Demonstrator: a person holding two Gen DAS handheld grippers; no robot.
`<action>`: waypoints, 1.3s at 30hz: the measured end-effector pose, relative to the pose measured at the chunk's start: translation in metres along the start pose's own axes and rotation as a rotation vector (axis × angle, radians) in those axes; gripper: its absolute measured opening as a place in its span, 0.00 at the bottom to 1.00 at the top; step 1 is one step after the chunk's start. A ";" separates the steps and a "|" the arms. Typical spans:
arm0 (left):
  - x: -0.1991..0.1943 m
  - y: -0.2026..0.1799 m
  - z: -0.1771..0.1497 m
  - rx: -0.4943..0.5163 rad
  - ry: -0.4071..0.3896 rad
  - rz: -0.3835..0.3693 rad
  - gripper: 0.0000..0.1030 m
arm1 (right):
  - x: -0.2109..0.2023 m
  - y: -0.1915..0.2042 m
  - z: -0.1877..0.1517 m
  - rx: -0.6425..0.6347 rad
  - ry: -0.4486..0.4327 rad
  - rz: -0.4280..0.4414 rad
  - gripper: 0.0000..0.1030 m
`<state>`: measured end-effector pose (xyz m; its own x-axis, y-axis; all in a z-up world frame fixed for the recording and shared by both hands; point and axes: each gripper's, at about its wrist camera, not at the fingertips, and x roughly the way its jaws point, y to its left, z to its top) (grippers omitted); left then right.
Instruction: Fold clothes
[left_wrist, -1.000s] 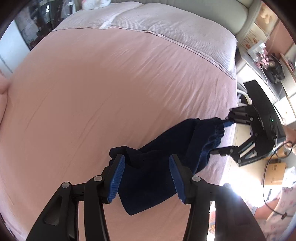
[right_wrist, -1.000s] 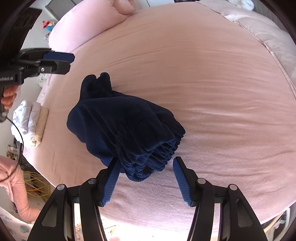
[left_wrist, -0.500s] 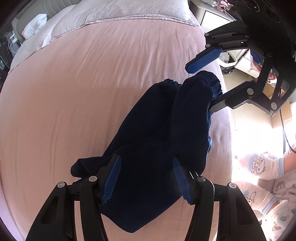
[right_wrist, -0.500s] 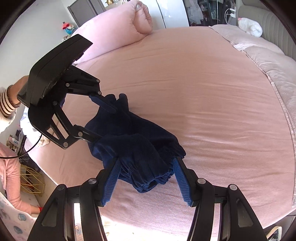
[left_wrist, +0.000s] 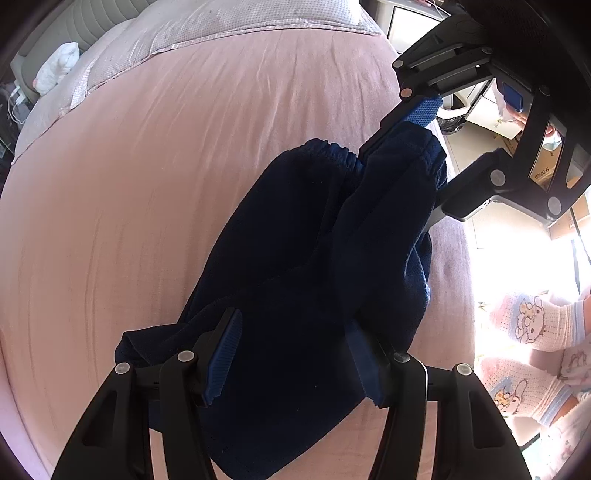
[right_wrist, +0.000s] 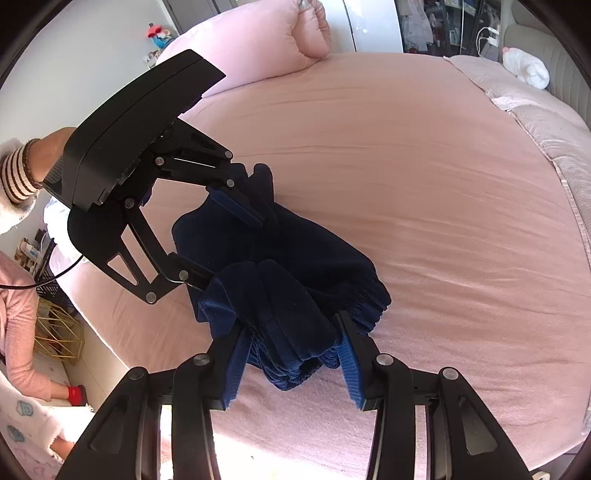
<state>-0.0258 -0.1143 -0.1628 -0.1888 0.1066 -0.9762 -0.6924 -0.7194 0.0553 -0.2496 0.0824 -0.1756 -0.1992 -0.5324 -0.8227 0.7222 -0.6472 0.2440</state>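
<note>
A navy garment with an elastic waistband lies crumpled on the pink bed sheet near the bed's edge. In the left wrist view my left gripper points down over the garment's near end, open, its pads straddling the cloth. My right gripper is at the far end, on the gathered waistband. In the right wrist view the right gripper is closing, and the bunched waistband fills the gap between its pads. Beyond it, the left gripper straddles the far end of the garment.
A rolled pink duvet lies at one end of the bed, and a pale blanket with a white soft toy at the other. The person's patterned pyjama legs stand beside the bed's edge. A gold wire basket sits on the floor.
My left gripper has dropped down and rolled over the garment's end. The right jaws have narrowed onto the waistband bunch, and the two grippers are now closer together.
</note>
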 end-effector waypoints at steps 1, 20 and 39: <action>0.001 0.000 0.000 -0.003 0.001 0.001 0.53 | 0.001 0.002 0.000 -0.010 0.002 -0.002 0.36; 0.001 0.012 -0.015 -0.209 0.031 0.050 0.04 | -0.004 0.001 0.008 0.078 -0.022 -0.050 0.27; -0.025 0.083 -0.035 -0.278 -0.047 0.034 0.05 | -0.007 -0.001 0.016 0.071 0.013 -0.074 0.27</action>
<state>-0.0541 -0.2002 -0.1413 -0.2454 0.1060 -0.9636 -0.4687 -0.8831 0.0223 -0.2594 0.0787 -0.1618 -0.2414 -0.4745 -0.8465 0.6566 -0.7222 0.2175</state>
